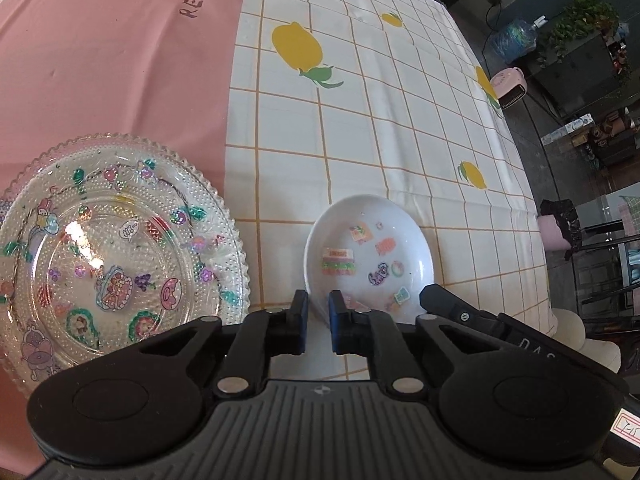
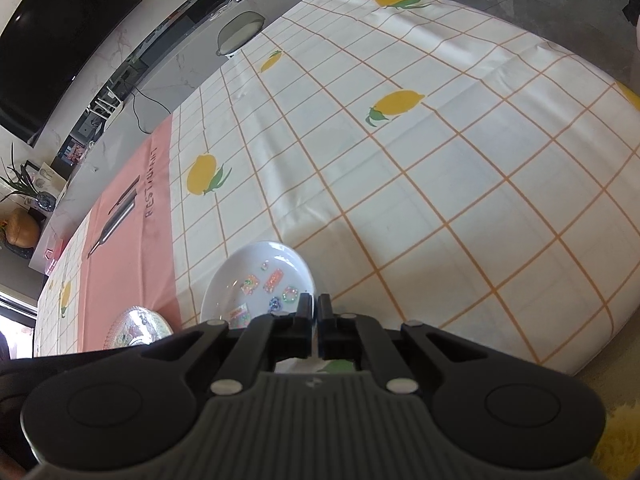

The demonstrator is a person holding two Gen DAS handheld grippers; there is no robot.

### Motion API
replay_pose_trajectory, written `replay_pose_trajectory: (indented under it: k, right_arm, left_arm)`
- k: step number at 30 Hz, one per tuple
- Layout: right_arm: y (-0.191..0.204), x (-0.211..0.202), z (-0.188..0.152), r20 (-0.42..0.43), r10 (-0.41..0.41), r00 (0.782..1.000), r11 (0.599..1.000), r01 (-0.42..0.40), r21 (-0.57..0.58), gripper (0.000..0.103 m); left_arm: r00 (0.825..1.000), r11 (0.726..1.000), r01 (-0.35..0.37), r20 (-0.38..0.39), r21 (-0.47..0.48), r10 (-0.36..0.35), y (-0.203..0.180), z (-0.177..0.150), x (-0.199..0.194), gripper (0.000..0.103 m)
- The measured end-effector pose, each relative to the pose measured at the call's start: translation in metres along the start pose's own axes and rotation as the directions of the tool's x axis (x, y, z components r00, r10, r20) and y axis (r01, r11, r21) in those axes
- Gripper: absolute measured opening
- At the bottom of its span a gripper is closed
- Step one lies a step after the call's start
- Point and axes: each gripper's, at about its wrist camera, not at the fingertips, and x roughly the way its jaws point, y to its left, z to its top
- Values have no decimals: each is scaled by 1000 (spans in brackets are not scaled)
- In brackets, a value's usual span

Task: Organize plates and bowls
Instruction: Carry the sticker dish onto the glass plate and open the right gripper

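"RESTAURANT" reads on the pink cloth; both grippers' fingers, left and right, pinch the white bowl's near rim.

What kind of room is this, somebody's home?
Probably a home living or dining area. A table with a lemon-print tablecloth holds a sticker-covered white bowl and a glass plate, and a large dark television hangs on the wall, with potted plants nearby.
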Motion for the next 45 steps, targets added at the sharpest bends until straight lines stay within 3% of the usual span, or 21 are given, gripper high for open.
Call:
replay_pose_trajectory:
  k: [10, 18, 24, 29, 33, 45]
  right_arm:
    - [2, -13, -3, 47, 51, 998, 999, -51, -6, 0]
    - [24, -44, -18, 60, 194, 979, 981, -192, -23, 0]
    - [77, -52, -37, 26, 259, 966, 955, -252, -155, 0]
    - [95, -31, -50, -51, 264, 963, 947, -269, -178, 0]
    - [98, -8, -54, -107, 248, 963, 951, -263, -162, 0]
    - [103, 20, -55, -133, 173, 976, 965, -195, -175, 2]
  left_arm:
    - [1000, 1000, 13, 17, -10, -12, -1, 0, -22, 9]
    - [994, 996, 39, 103, -74, -31, 27, -21, -84, 9]
    - [977, 994, -51, 204, -95, 69, 48, -44, -118, 11]
    - [967, 988, -100, 221, -115, 124, 68, -56, -120, 12]
    - [977, 988, -75, 188, -134, 100, 84, -58, -113, 13]
    - [980, 988, -64, 177, -139, 89, 91, -58, -97, 14]
